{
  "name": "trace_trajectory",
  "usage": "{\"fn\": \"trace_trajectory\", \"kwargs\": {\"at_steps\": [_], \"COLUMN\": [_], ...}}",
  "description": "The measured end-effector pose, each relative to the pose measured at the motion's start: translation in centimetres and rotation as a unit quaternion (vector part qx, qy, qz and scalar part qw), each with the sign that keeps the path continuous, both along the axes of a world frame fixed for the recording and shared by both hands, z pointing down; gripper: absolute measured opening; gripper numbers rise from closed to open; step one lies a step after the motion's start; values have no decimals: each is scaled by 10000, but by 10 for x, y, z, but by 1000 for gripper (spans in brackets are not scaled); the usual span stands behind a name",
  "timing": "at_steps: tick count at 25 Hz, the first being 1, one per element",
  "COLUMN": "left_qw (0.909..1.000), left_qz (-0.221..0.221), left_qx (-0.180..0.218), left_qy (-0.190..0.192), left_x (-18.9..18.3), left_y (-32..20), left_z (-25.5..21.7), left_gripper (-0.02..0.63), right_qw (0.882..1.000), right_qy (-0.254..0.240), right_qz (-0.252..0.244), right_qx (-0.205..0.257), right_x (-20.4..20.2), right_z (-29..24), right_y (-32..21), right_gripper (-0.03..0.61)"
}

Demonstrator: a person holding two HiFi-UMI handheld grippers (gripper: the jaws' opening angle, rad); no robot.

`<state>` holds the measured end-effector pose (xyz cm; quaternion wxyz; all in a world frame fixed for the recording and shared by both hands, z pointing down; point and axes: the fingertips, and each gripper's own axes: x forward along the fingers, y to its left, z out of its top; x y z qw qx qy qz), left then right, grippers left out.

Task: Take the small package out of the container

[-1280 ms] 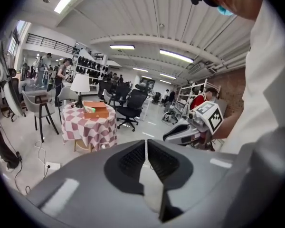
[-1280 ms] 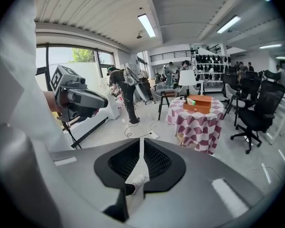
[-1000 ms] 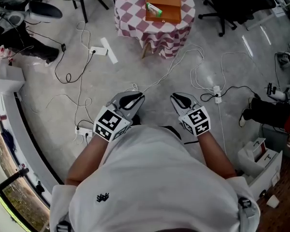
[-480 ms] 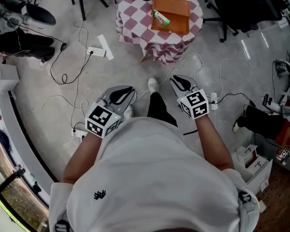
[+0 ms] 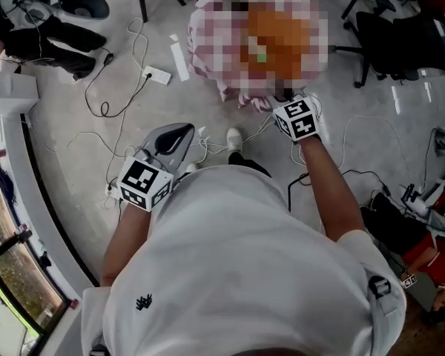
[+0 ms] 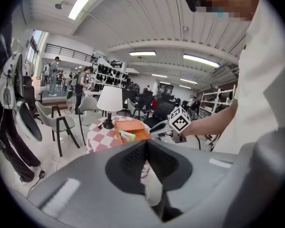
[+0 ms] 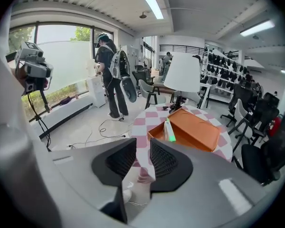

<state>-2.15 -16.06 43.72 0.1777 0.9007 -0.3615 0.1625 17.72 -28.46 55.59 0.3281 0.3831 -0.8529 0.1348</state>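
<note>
Item: package [image 7: 169,130], untouched in box [image 7: 199,133], ahead of my right tongs [image 7: 142,148]. Right tongs opening, empty; left tongs [image 6: 147,146] closed, empty. Outstanding: reach, grip, lift out.

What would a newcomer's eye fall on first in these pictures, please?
The orange container on the red-and-white checked table, ahead in the right gripper view, with the green-tipped small package leaning inside its near end. The right gripper points at it, jaws opening and empty; the left gripper is shut.

Checked cloth tablecloth [image 7: 143,125], matt orange container [image 7: 197,133]
</note>
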Motion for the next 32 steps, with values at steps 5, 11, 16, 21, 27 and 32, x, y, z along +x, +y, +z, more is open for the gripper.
{"fn": "trace_trajectory", "kwargs": {"at_steps": [5,11,16,21,27,32], "left_qw": [9994,9960,9916,9872,9848,9844], "left_qz": [-313,-830,-1210,-1497,-1645,-1658], "left_qx": [-90,-67,-146,-235,-259,-285], "left_qy": [-144,-311,-425,-494,-500,-520], "left_x": [12,12,3,-5,-11,-15], "left_y": [-24,-41,-47,-50,-54,-52], "left_z": [1,-2,0,3,6,8], "left_gripper": [55,55,55,55,55,55], "right_qw": [9996,9983,9966,9946,9930,9928], "right_qy": [109,249,351,452,562,714], "right_qz": [-210,-458,-625,-726,-765,-642], "right_qx": [-130,-270,-407,-590,-697,-720], "right_x": [9,10,1,-10,-17,-16], "right_z": [25,55,77,101,119,132], "right_y": [-61,-111,-141,-159,-167,-172], "right_gripper": [77,86,101,115,118,117]}}
